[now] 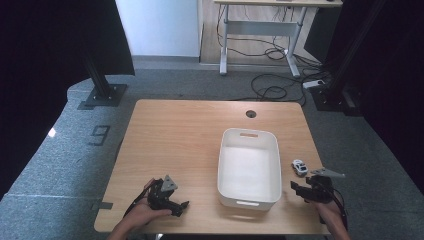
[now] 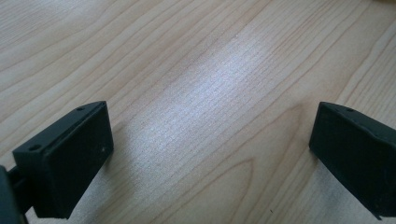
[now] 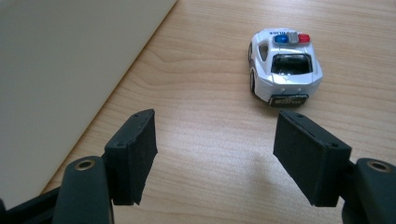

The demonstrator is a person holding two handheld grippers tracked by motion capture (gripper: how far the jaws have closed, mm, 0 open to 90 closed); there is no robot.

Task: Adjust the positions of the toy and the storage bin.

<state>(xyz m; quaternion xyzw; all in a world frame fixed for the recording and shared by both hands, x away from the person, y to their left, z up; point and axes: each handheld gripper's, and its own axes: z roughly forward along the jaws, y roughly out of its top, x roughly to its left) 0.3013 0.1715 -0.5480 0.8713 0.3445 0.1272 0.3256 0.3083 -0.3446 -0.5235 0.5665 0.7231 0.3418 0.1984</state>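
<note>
Grey carpet, trailing cables and a second desk lie beyond the pale wooden bench (image 1: 180,145), and the landmark on it is a white rectangular plastic tub (image 1: 248,169) with slotted handles. Just beside the tub's right wall, apart from it, stands a small white toy police car (image 1: 299,166) with a red and blue light bar; in the right gripper view the car (image 3: 285,67) shows its rear, just beyond the right pad. The right tongs (image 3: 215,154) stand wide with only bare wood between the pads, near the tub's front right corner. The left tongs (image 2: 210,154) are also wide and hold nothing, hovering over bare wood off the tub's front left corner, well apart from it. The car looks light, hard and rigid, with a glossy shell that could slip, and it may roll on its wheels if nudged from behind. Its flat flanks over the doors seem the best hold, pads square across the body, rather than the sloped roof or light bar.
</note>
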